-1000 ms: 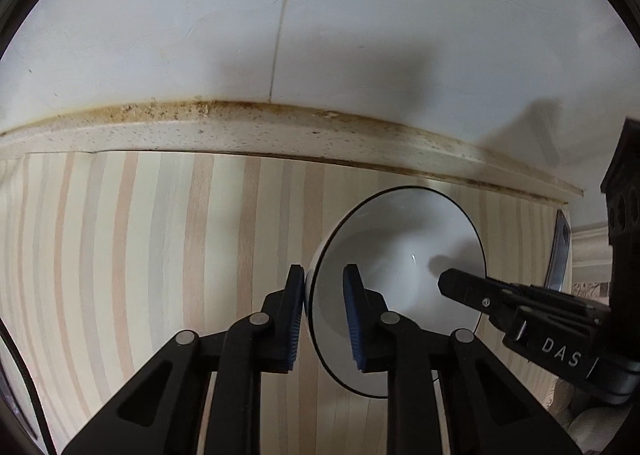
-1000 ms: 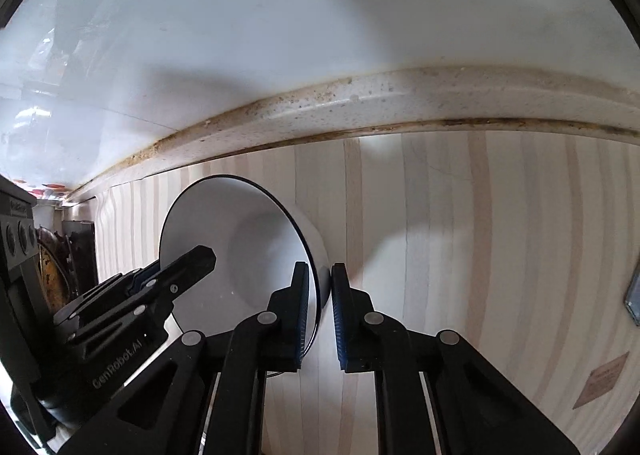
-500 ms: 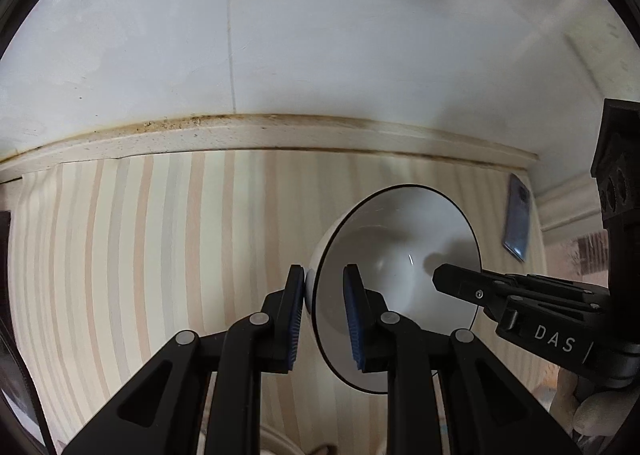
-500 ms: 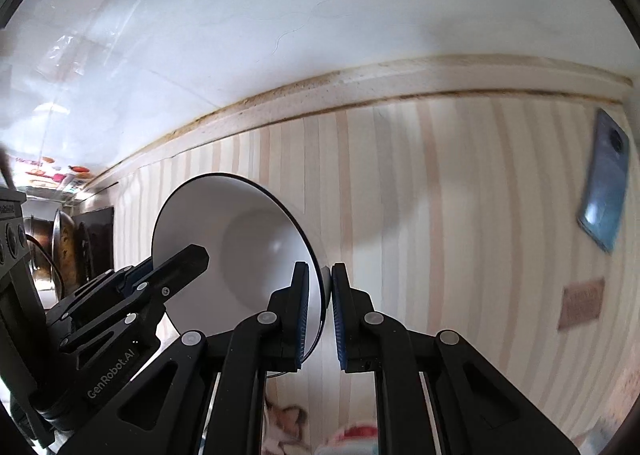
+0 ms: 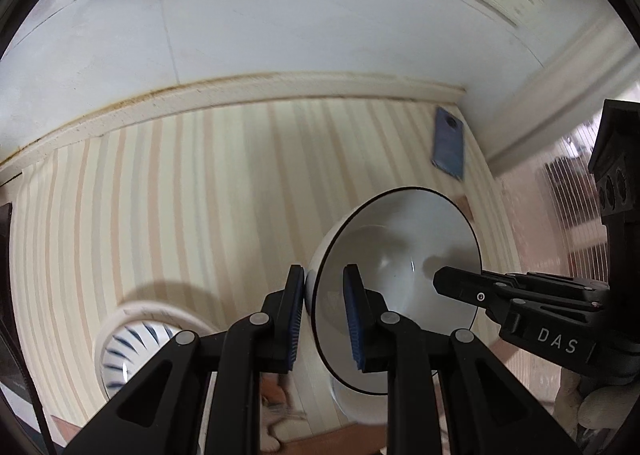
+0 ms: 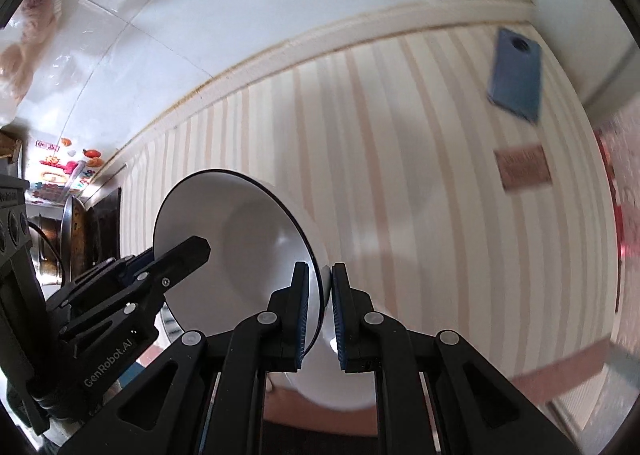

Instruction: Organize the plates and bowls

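Note:
A white bowl with a thin black rim (image 5: 396,275) (image 6: 240,239) hangs above the striped counter, held from both sides. My left gripper (image 5: 323,307) is shut on its left rim, one pad inside and one outside. On the opposite rim my right gripper (image 6: 320,307) is shut the same way. Each gripper shows in the other's view: the right one (image 5: 520,303) at the bowl's far side, the left one (image 6: 132,287) likewise. A second bowl with blue stripes inside (image 5: 136,347) sits on the counter at lower left in the left wrist view.
A blue phone (image 5: 450,147) (image 6: 516,75) lies near the counter's back right corner, with a brown card (image 6: 522,167) in front of it. White tiled wall (image 5: 280,15) runs behind. Dark pans and cookware (image 6: 76,231) stand at the left end.
Both grippers have pulled back and up from the wall with the bowl still held; the phone, the brown card and the blue-striped bowl have come into view.

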